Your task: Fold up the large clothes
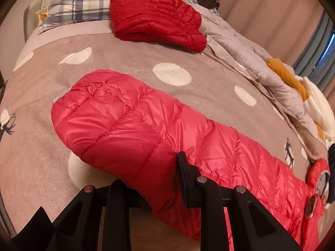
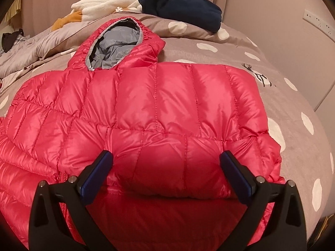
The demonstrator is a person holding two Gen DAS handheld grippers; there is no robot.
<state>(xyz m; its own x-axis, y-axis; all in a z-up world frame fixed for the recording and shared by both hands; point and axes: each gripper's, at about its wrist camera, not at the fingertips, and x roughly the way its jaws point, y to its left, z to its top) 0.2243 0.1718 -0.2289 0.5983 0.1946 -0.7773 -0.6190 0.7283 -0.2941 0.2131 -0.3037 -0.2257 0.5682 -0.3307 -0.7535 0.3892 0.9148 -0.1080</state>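
So there's a shiny red puffer jacket [image 2: 146,108] laid out on a bed [image 1: 52,163] with a grey-brown cover, white dots and little deer on it.

The left gripper [image 1: 150,182] is pinching the jacket's near edge, down at the hem end. Its jaws are nearly together with the red fabric bunched between them, and the right-hand finger [image 1: 184,177] pokes up through the quilting. From that camera the jacket runs from the rounded hem on the left off to the right, where the hood end sits near the bed's right side.

The right gripper [image 2: 166,171] is spread wide. A puffy fold of the jacket sits between its blue pads [image 2: 96,173], but they don't seem to be squeezing it; both look just beside the fabric. The hood [image 2: 117,48], grey lining showing, lies at the far side of the jacket in this view.

Other stuff: a second red jacket [image 1: 155,16], already folded, at the far end near a plaid pillow [image 1: 79,4]. A navy garment [image 2: 182,8] lies folded beyond the hood, with a white fleece [image 2: 104,4] to its left.
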